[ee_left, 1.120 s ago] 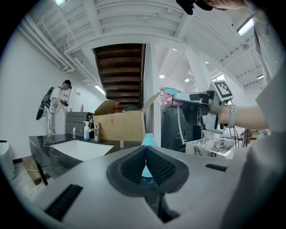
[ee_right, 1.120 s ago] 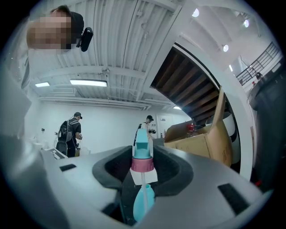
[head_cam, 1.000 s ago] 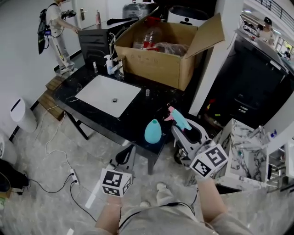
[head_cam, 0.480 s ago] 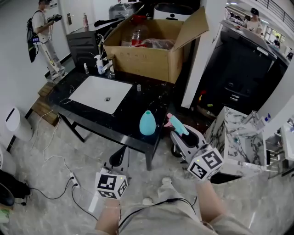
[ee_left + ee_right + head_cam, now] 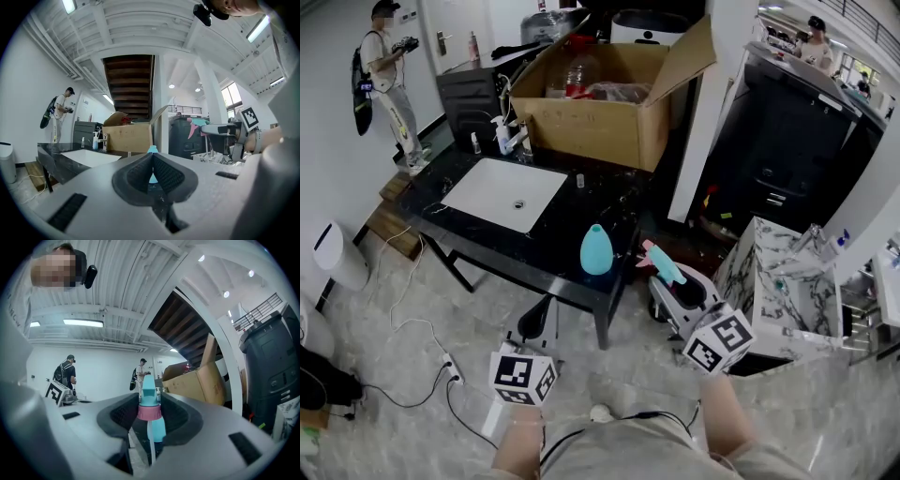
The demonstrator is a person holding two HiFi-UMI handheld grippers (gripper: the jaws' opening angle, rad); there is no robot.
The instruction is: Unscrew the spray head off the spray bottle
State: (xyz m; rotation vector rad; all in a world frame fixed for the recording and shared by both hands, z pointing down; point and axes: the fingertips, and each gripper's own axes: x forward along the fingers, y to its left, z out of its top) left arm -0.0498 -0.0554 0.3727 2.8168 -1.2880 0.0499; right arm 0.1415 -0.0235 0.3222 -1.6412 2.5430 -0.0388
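Right gripper [image 5: 150,414]: jaws partly apart and clamped on the spray head [image 5: 149,397], with one pad on each side of its pink collar [image 5: 149,412]. The head stands upright in the grip, its teal body above the collar and a thin white tube [image 5: 150,446] hanging below. In the head view the head sits at the jaw tips, off the front right corner of the counter [image 5: 619,202] and over the floor [image 5: 422,309].

Left gripper [image 5: 152,165]: jaws fully together, nothing between the pads. It is held low in front of the counter, to the left of the right gripper and well apart from it.

Bottle [image 5: 596,250]: teal, upright on the black counter close to its front edge, with no head on it. It stands near the held head, to its left, and does not touch it. Neither gripper touches the bottle.

Further back on the counter: a white sink [image 5: 506,192] to the left and an open cardboard box [image 5: 600,127] at the rear. A person [image 5: 386,84] stands beyond the counter's far left end.
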